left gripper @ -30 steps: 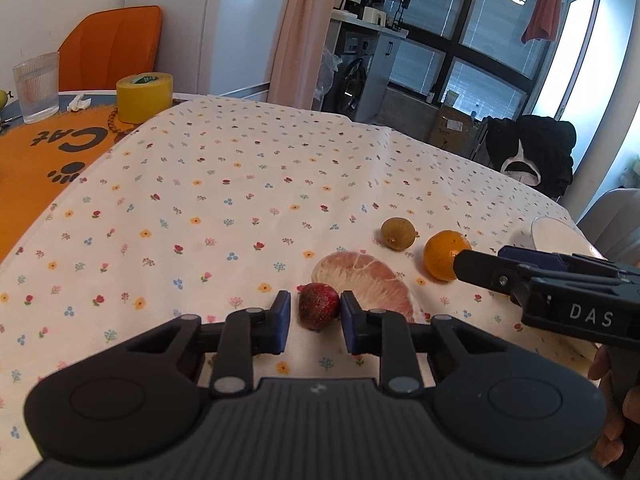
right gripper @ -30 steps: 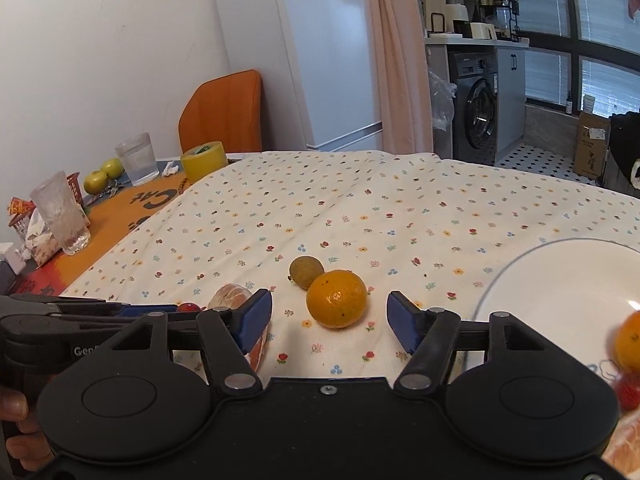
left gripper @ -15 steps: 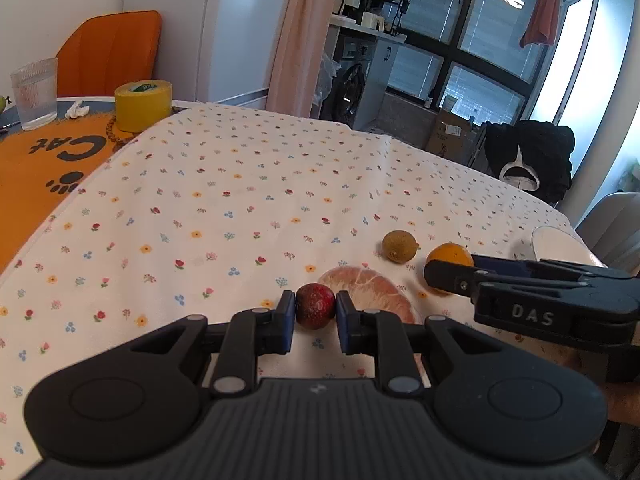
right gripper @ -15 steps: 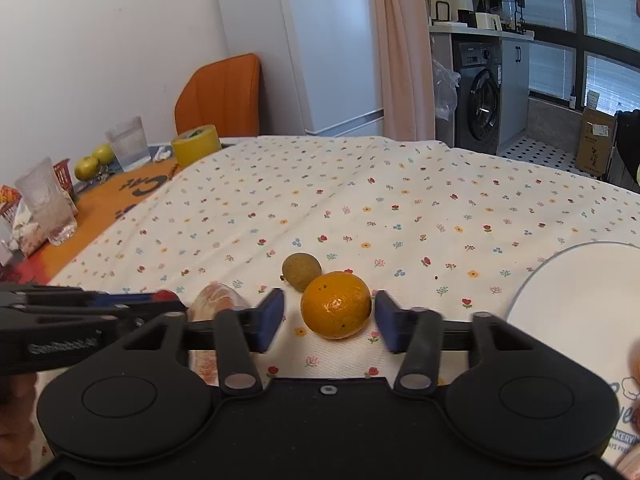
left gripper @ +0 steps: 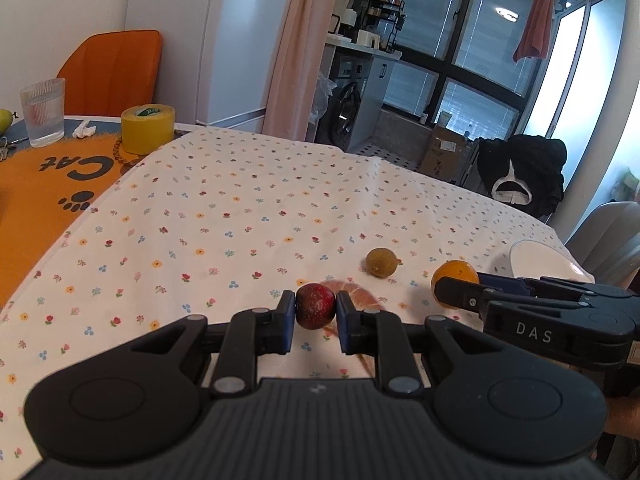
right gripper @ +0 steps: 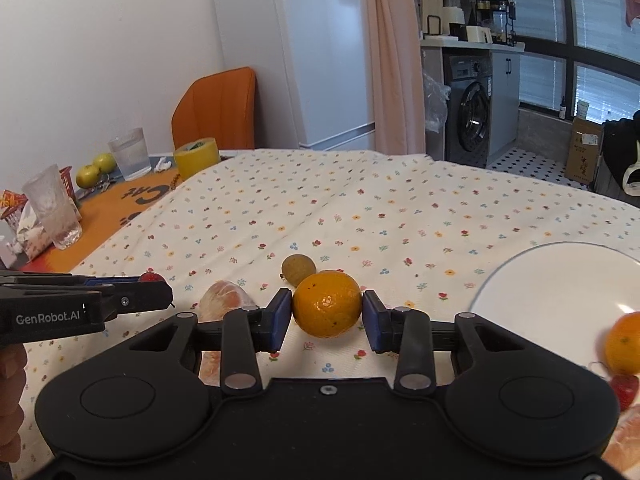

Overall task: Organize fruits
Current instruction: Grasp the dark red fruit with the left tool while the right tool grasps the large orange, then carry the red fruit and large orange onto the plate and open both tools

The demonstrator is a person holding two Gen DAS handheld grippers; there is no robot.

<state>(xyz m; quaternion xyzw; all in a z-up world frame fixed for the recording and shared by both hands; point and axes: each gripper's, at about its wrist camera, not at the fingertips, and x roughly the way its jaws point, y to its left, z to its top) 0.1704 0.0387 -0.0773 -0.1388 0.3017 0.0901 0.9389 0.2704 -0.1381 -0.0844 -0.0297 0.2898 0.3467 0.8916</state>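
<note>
My left gripper (left gripper: 315, 312) is shut on a small dark red fruit (left gripper: 315, 306), held just in front of a peeled pink citrus segment (left gripper: 360, 294) lying on the flowered tablecloth. In the right wrist view that gripper (right gripper: 156, 286) enters from the left, with the red fruit (right gripper: 152, 277) showing at its tip. Both blue pads of my right gripper (right gripper: 326, 316) press against the orange (right gripper: 326, 304). A small brown-green fruit (right gripper: 298, 269) lies just behind it. The white plate (right gripper: 560, 288) to the right holds another orange (right gripper: 624, 344), a strawberry (right gripper: 624, 388) and a citrus piece.
At the far left of the table, an orange cat-print mat (left gripper: 36, 184) carries a yellow tape roll (left gripper: 147, 130), ribbed glasses (right gripper: 52, 212), green apples (right gripper: 94, 168) and snack packets. An orange chair (left gripper: 112, 68) stands behind. The table edge runs along the far side.
My left gripper closed on the red fruit. My right gripper moved forward around the orange and its fingers closed in until the pads met it.
</note>
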